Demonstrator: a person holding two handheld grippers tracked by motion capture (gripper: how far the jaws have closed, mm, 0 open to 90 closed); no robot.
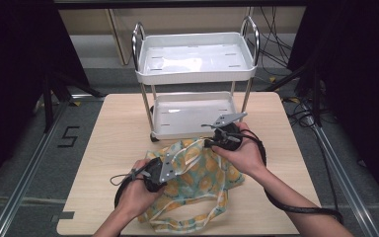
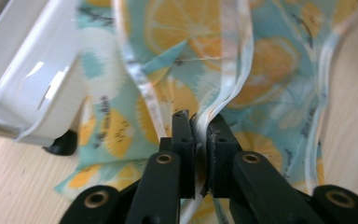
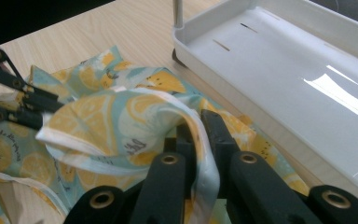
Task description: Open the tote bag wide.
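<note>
The lemon-print cloth bag lay crumpled on the wooden table, toward my side of it and just in front of the white cart. Its far corner reached the cart's lower tray, and its white-edged handles looped toward the near table edge.

In the left gripper view, my left gripper had its jaws closed on a white-trimmed edge of the bag, the hem pinched between the two black pads with fabric spreading away beyond them. From above I saw that gripper at the bag's left side, my left hand wrapped around it.

In the right gripper view, my right gripper was likewise clamped on the bag, a fold of hem passing between its jaws and hanging below them. The fabric bulged up in a raised fold to the left of the jaws, and the other gripper's black linkage showed at the far left, meeting the cloth there. From above, the right gripper sat at the bag's far right corner, close to the lower tray, with my right hand around it.

The lower tray ran alongside the bag in the right gripper view, bare and reflecting light. A cart wheel rested on the table beside the cloth. Cables trailed from both grippers across the table.
</note>
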